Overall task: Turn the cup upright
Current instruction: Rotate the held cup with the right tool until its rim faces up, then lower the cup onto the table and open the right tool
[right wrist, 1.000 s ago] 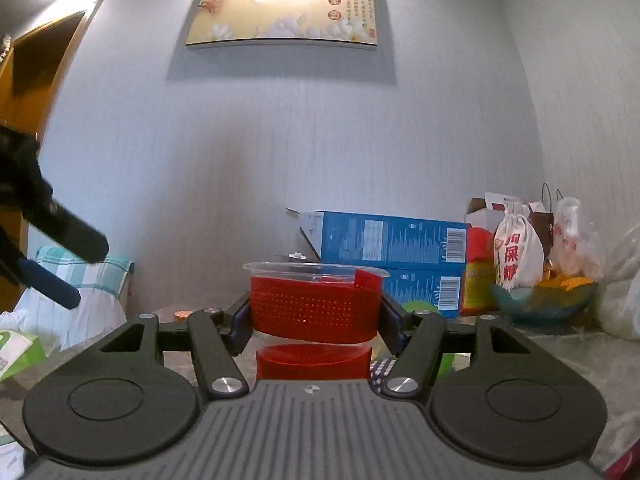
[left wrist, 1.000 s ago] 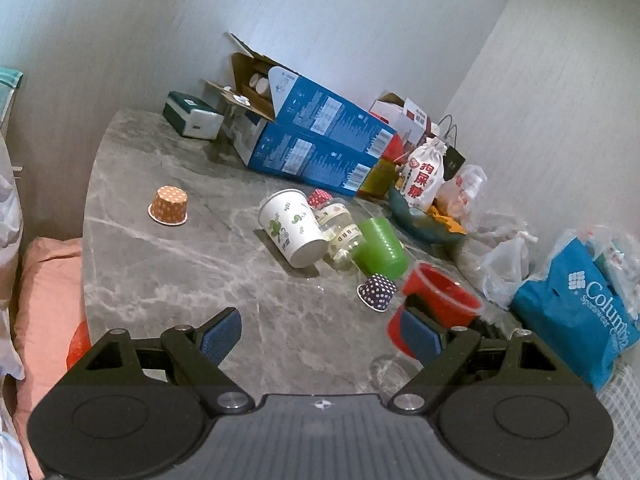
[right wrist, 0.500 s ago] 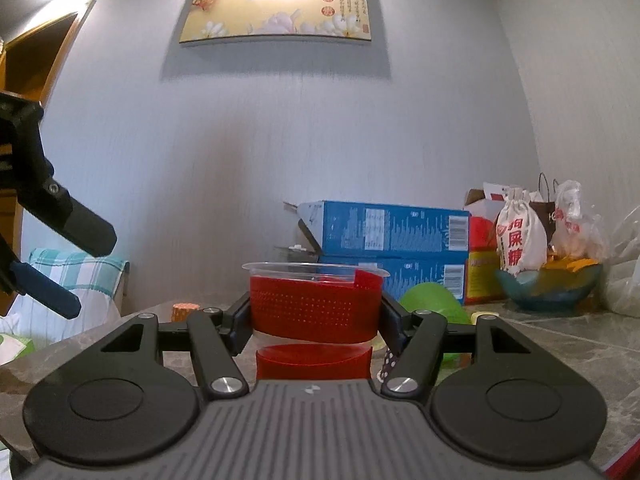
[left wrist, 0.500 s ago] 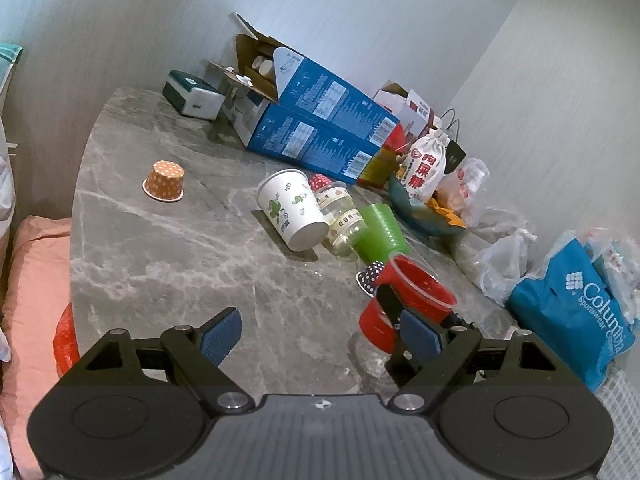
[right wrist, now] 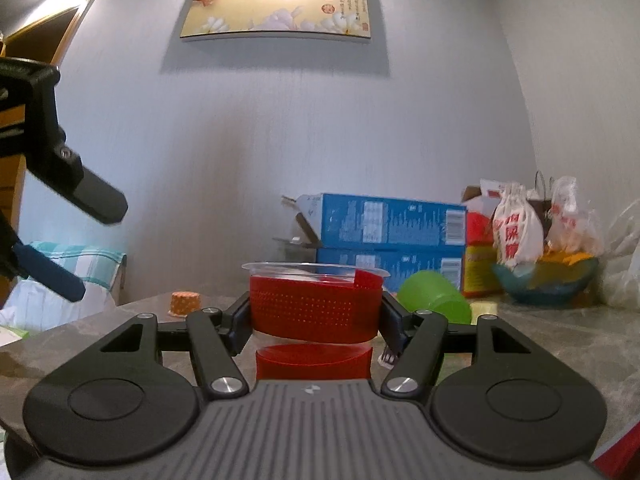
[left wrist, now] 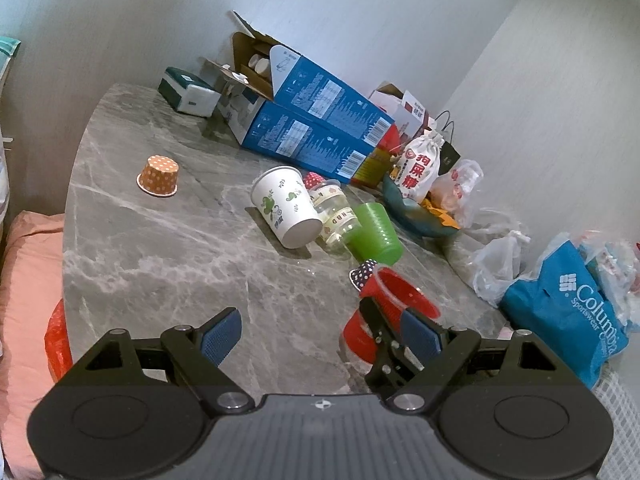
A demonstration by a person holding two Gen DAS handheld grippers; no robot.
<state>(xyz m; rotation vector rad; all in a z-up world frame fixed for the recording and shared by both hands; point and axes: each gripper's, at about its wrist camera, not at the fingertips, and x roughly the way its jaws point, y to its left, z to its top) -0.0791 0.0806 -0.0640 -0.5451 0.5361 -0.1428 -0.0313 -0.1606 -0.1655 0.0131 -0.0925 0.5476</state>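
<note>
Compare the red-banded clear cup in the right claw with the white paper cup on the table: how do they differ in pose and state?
The red-banded clear cup stands mouth up; the white paper cup lies on its side. The right claw grips the red-banded clear cup by its sides; the white paper cup is ungripped, resting against a clear cup. Both taper toward the base.

right gripper (right wrist: 316, 320) clamps red cup (right wrist: 314, 312) upright | left gripper (right wrist: 80, 248) apart
</note>
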